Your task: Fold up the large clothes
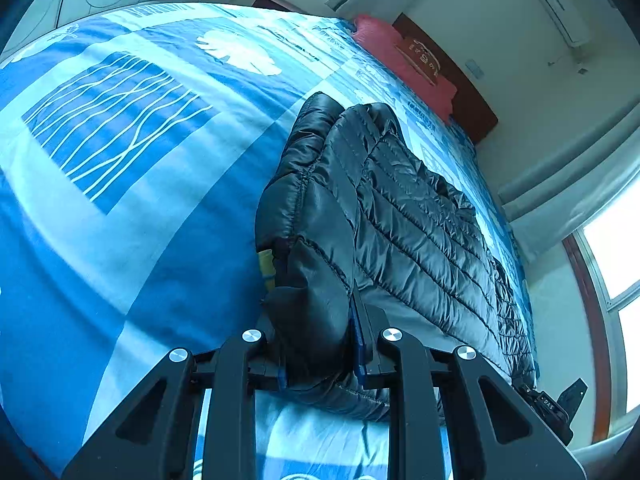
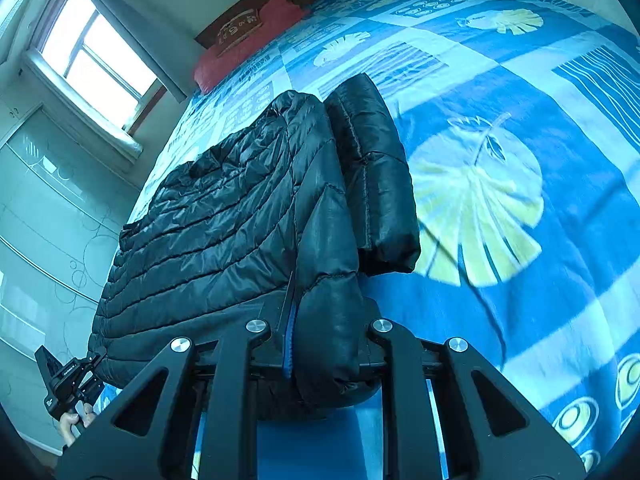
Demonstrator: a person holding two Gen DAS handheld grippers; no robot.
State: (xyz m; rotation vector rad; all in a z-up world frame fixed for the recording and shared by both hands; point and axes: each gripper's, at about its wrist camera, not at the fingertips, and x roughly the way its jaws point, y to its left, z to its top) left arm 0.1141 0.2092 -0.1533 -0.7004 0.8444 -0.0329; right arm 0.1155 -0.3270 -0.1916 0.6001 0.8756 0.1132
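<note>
A black quilted puffer jacket lies partly folded on a blue patterned bedspread. My left gripper is shut on the jacket's near corner, with fabric bunched between its fingers. My right gripper is shut on the opposite near corner of the jacket. A sleeve is folded over and lies along the jacket's side. The left gripper also shows at the lower left of the right wrist view, and the right gripper at the lower right of the left wrist view.
A red pillow lies against the dark headboard at the far end of the bed. A window and a glass-door wardrobe are beside the bed. The bedspread stretches wide beside the jacket.
</note>
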